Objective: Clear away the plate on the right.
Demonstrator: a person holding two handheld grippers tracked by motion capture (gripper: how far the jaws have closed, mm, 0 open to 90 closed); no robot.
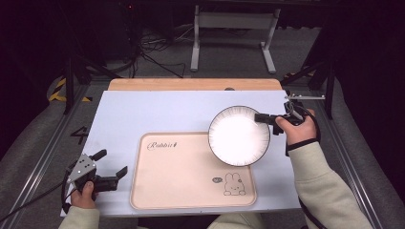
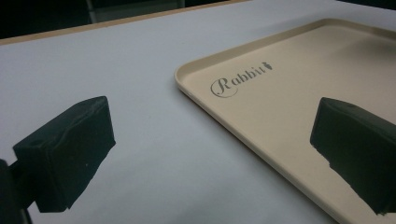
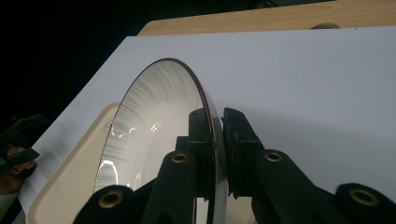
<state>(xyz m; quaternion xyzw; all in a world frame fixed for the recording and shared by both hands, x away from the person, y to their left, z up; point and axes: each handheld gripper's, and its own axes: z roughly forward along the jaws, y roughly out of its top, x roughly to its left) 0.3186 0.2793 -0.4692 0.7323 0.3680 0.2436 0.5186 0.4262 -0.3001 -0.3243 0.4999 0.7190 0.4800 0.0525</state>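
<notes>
A round white plate (image 1: 237, 136) with a dark striped rim hangs over the far right corner of a beige tray (image 1: 181, 176). My right gripper (image 1: 262, 118) is shut on the plate's right rim. In the right gripper view the plate (image 3: 149, 135) stands on edge between the two jaws, and my right gripper (image 3: 216, 154) clamps its rim. My left gripper (image 1: 113, 163) rests low at the table's front left, open and empty, just left of the tray. Seen from the left gripper view, my left gripper (image 2: 210, 154) spans the tray's (image 2: 289, 93) near edge, which bears the word "Rabbit".
The tray lies on a pale blue mat (image 1: 157, 114) over a wooden table (image 1: 191, 84). A rabbit drawing (image 1: 232, 184) marks the tray's near right corner. Beyond the table stand a metal frame (image 1: 234, 33) and loose cables (image 1: 153, 47) on the floor.
</notes>
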